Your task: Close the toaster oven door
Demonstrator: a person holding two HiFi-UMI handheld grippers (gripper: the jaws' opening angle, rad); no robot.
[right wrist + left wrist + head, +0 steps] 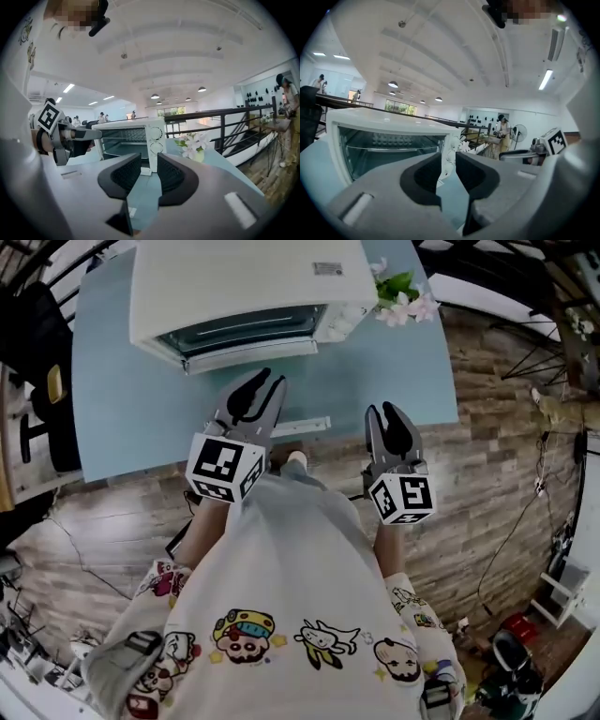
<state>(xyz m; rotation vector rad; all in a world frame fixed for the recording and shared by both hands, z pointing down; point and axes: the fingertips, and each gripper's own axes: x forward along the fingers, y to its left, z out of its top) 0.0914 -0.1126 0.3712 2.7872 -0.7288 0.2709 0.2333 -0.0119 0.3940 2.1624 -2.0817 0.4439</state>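
Oven: white box-shaped metal toaster oven (pixel 248 282), set at the far side of the pale blue tabletop (pixel 122 399), front turned toward the person so the door is reachable from the near edge.
Door: glass-paned door with a white front rail (pixel 246 336), tipped forward and open, wire rack (pixel 393 147) showing inside; not yet shut.
Left gripper: grey two-jaw left gripper (pixel 255 395) with black pads, jaws apart, nothing between them; aimed at the oven front, near the door's rail but apparently not touching, probably lined up to push it upward.
Right gripper: grey right gripper (pixel 392 420), jaws likewise apart and empty; held over the table's near edge toward the knob side, well apart from the oven, likely kept clear as the spare.
Flowers: small bunch of pink-white flowers with green leaves (pixel 403 296), just beside the oven's knob end, outside the door's swing.
Next move: likely a lift under the door's front edge; spread jaws suit a push more than a pinch.
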